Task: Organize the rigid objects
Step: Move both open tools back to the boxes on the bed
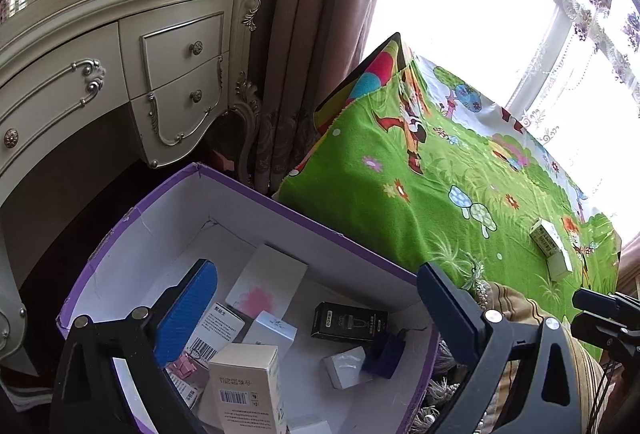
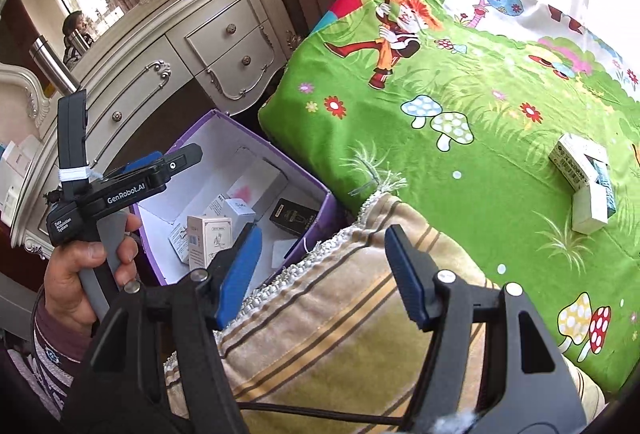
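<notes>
A purple cardboard box (image 1: 280,202) with a white inside holds several small cartons, among them a black one (image 1: 350,322), a white one with a pink blot (image 1: 266,282) and a beige barcoded one (image 1: 244,382). My left gripper (image 1: 316,274) hangs open over this box with nothing between its blue pads. In the right wrist view a hand (image 2: 76,286) holds that left gripper (image 2: 168,159) above the purple box (image 2: 240,125). My right gripper (image 2: 324,238) is open and empty over a striped cushion. A few small white cartons (image 2: 580,177) lie on the green cartoon blanket (image 2: 400,153), far right; they also show as cartons (image 1: 550,250).
A cream dresser (image 1: 120,73) with drawers stands behind the purple box, a brown curtain (image 1: 304,33) beside it. The striped beige cushion (image 2: 340,334) lies between box and blanket. A steel flask (image 2: 48,65) stands on the dresser. A bright window is at the back.
</notes>
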### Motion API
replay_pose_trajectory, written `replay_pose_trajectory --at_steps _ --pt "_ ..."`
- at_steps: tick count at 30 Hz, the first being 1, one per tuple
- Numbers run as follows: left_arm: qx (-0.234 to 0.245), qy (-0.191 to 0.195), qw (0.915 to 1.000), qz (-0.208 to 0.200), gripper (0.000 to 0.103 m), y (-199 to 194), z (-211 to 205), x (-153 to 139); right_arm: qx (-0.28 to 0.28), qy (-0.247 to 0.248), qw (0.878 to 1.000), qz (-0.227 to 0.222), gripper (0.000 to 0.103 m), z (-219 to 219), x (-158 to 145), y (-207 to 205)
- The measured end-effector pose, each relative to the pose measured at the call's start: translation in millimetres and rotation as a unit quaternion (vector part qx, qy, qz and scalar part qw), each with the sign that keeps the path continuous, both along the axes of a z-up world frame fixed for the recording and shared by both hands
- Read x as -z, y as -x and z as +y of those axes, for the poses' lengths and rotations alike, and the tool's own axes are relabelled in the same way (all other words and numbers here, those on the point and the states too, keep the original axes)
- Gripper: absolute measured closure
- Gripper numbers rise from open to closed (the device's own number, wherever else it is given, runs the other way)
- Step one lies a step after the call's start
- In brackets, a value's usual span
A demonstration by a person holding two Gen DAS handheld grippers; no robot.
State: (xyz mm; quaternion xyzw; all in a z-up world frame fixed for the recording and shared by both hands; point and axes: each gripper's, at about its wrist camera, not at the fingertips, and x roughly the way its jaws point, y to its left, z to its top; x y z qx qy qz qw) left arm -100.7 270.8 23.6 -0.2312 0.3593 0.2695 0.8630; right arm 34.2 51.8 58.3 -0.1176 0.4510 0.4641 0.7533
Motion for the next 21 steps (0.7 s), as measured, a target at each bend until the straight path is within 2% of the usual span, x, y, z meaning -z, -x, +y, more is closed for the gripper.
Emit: replay_pose_trajectory --at_steps 13,21 --pt "0.087 -0.006 0.9962 0.007 0.002 -77.5 -63.8 -10.4 0.134 -0.007 0.991 -0.007 0.035 -93.8 -0.5 -87.1" --pt "0.135 -0.012 0.9908 0.01 0.002 -119.0 -97.3 -18.3 0.198 0.021 0.979 -0.031 0.035 -127.9 10.0 -125.3"
